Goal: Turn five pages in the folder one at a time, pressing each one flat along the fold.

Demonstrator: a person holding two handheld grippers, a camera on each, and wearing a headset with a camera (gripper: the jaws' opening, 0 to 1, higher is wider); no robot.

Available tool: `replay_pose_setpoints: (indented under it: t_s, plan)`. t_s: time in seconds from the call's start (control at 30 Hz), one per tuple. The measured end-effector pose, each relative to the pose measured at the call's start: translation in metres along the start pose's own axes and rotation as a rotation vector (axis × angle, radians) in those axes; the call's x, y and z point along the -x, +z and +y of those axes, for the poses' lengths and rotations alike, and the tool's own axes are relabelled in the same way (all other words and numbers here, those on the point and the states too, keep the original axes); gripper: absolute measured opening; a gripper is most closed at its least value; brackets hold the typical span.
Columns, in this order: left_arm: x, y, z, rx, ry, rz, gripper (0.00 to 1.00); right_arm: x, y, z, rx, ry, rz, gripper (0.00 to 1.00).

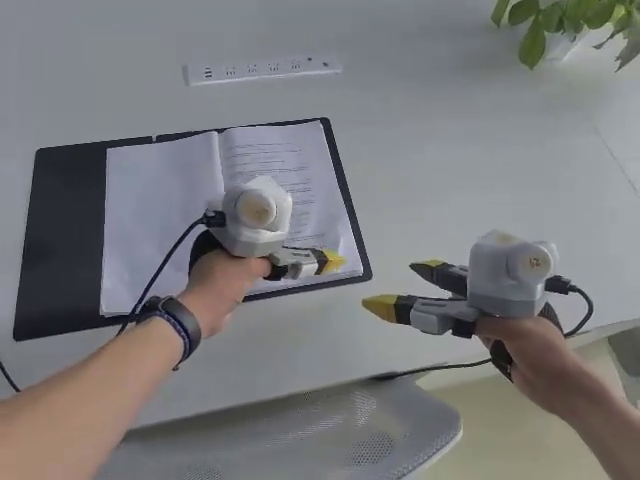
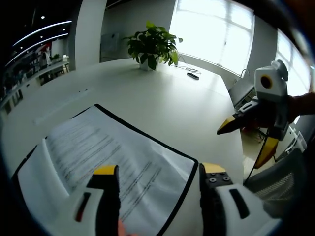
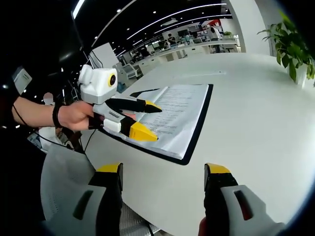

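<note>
1. Your left gripper [image 1: 322,263] had its jaws spread with nothing between them. The folder [image 1: 60,240] lay open right beneath it, and the tips sat over the near outer corner of the printed page [image 1: 290,180].
2. Your right gripper [image 1: 405,287] was also wide open and empty. It was held off the folder's outer edge above the bare table [image 1: 450,150], with its tips pointing toward the left gripper.
3. A blank-side-up sheet [image 1: 160,220] lay on the far side of the fold from your left gripper, so I judged that at least one page was already over. How many of the five were done could not be read from how the pages lay.
4. No page was pinched or lifted, so you seemed to be between turns, probably lining up on the next corner.
5. Your left hand and the gripper's body covered the near stretch of the fold, so its flatness there went unjudged.
6. I could not tell whether the left tips touched the paper or only hovered. The print was too small to read.
</note>
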State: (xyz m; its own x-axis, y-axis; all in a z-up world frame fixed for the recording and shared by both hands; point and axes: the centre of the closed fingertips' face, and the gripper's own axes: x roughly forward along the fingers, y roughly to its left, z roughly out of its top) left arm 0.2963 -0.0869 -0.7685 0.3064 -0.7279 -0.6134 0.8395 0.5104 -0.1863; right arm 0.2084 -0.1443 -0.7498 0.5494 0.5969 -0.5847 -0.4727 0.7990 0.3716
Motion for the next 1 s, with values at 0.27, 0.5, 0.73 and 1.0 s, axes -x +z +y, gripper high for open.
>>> replay_pose_setpoints:
  t_s: [0.27, 0.5, 0.73, 1.0]
  plan:
    - [-0.022, -0.013, 0.004, 0.021, 0.036, 0.044, 0.65, -0.002, -0.005, 0.0, -0.018, 0.003, 0.007, 0.65]
    - [-0.032, -0.019, 0.012, -0.153, 0.098, 0.085, 0.62, -0.005, 0.001, -0.004, -0.044, 0.006, -0.008, 0.64]
    - [-0.034, -0.02, 0.014, -0.14, 0.095, 0.065, 0.62, -0.013, 0.006, -0.005, -0.042, 0.02, -0.004, 0.62]
    - [-0.034, -0.022, 0.016, -0.139, 0.091, 0.05, 0.6, -0.024, 0.018, -0.01, -0.047, 0.037, -0.019, 0.6]
